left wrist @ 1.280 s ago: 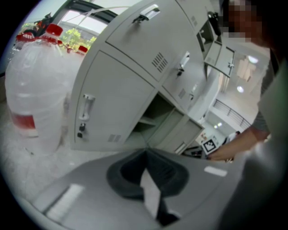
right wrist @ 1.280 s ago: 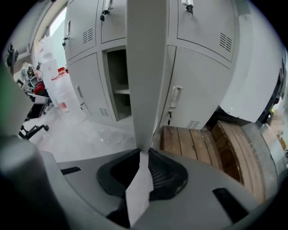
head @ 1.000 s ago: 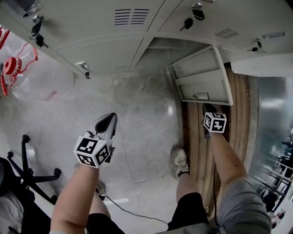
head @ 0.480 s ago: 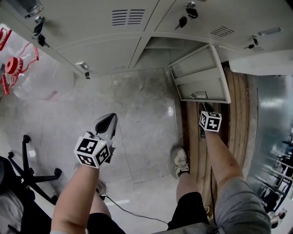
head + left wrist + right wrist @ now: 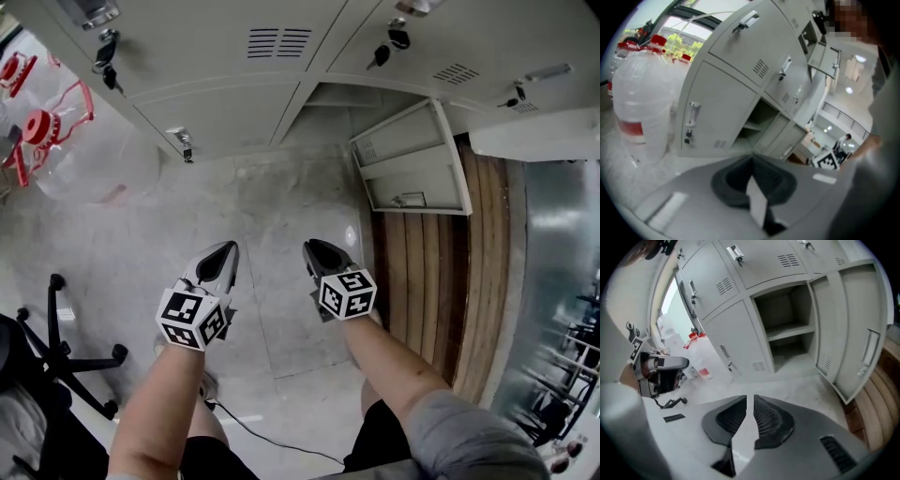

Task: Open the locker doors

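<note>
- Currently the open locker door (image 5: 412,159) stands swung wide on the bottom row, baring a compartment (image 5: 787,329) with one shelf.
- Right gripper (image 5: 314,249) hangs over the floor to the left of that door, well apart from it, with its jaws a narrow slit apart and nothing between them.
- Left gripper (image 5: 223,253) hangs farther left of the door, its jaws together and empty.
- Closed lockers (image 5: 216,108) with keys in their locks stand left of the open door, and a water jug (image 5: 84,155) stands beyond them.
</note>
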The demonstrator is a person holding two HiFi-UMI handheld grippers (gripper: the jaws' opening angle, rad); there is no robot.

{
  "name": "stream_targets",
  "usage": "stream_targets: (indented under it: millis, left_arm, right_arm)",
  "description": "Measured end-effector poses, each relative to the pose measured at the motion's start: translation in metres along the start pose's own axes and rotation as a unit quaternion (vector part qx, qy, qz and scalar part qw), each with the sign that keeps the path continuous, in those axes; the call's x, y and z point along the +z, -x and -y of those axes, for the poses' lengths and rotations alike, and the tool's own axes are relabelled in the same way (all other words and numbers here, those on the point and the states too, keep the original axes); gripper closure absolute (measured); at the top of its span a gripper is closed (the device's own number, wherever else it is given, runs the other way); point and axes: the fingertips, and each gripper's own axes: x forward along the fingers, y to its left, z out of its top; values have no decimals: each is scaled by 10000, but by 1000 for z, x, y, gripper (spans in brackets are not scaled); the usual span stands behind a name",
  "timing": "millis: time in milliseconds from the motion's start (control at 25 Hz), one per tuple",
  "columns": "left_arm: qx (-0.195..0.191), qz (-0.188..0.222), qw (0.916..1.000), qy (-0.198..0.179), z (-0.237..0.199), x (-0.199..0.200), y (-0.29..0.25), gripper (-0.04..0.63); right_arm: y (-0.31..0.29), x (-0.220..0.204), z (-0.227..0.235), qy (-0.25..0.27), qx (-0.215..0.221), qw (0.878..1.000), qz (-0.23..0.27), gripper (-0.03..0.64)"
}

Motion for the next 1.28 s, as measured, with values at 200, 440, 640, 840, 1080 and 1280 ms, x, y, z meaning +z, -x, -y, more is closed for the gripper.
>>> stream_targets:
  millis: [200, 440, 640, 840, 1080, 1280]
  left_arm:
    - [-32, -11, 10000, 36, -3, -4, 1, 592]
    - [-73, -8, 9998, 164, -1, -7, 3, 592]
    - [-136, 65, 9999, 73, 9, -3, 5, 592]
    - [14, -28, 10000, 18, 40, 14, 26, 592]
    - [-293, 14, 9995, -124, 138, 94, 94, 592]
    - [-530, 386, 9956, -668, 219, 226, 146, 592]
  right_arm:
    - [-36, 24, -41, 73, 221, 9994, 257, 572]
    - [-37, 31, -37, 257, 184, 9992, 256, 573]
    - [-21, 27, -31, 289, 135, 9993, 185, 573]
    - [35, 41, -62, 909, 464, 9948, 20, 572]
    - [166, 127, -116, 1294, 823, 9881, 104, 575]
    - [270, 269, -139, 1358, 806, 9836, 872, 577]
